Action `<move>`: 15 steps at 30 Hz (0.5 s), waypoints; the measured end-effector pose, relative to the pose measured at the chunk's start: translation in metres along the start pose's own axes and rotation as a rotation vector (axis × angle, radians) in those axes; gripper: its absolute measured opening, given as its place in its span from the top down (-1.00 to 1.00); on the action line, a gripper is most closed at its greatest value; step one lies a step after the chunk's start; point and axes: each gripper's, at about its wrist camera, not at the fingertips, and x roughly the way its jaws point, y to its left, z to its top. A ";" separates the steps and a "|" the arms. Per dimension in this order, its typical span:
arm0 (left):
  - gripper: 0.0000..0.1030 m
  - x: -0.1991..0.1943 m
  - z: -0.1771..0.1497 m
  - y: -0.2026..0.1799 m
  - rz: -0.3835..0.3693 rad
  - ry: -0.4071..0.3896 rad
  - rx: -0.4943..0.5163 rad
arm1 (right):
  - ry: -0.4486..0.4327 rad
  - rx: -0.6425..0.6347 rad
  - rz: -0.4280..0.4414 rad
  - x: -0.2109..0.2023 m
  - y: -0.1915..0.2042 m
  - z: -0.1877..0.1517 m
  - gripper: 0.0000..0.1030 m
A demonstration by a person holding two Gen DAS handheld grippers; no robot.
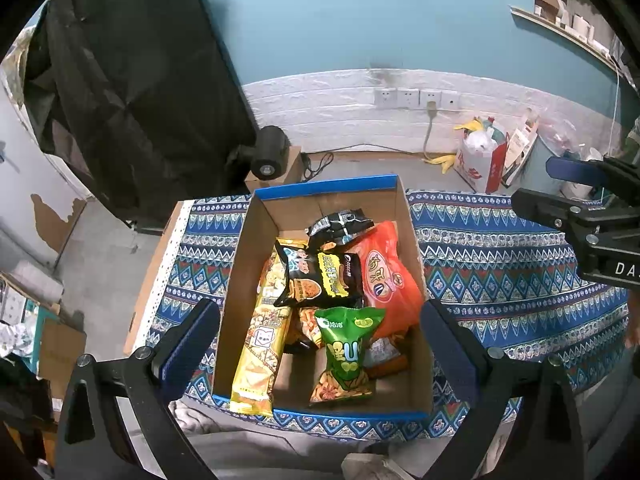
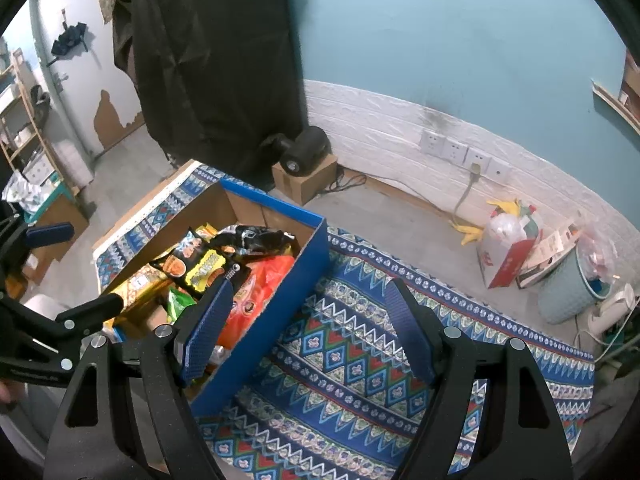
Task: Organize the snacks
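A blue-edged cardboard box [image 1: 326, 190] stands on the patterned cloth and holds several snack packs: a long yellow pack [image 1: 262, 334], a green bag [image 1: 346, 354], an orange bag [image 1: 386, 276], a black and yellow pack [image 1: 320, 278] and a black bag [image 1: 340, 222]. My left gripper [image 1: 320, 344] is open and empty, hovering above the box's near end. My right gripper [image 2: 310, 328] is open and empty, over the cloth just right of the box [image 2: 304, 276]. It also shows at the right edge of the left wrist view [image 1: 560, 188].
The patterned cloth [image 2: 360, 360] covers a low table. Beyond it on the floor are a small cardboard box with a black device [image 1: 272, 152], a white and red bag of rubbish [image 1: 486, 156] and a grey bin [image 2: 568, 284]. A black cover [image 1: 132, 92] hangs at the left.
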 end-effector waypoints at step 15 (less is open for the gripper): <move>-0.96 -0.001 0.001 0.003 -0.001 0.002 -0.018 | -0.001 -0.003 0.000 0.000 0.001 0.000 -0.50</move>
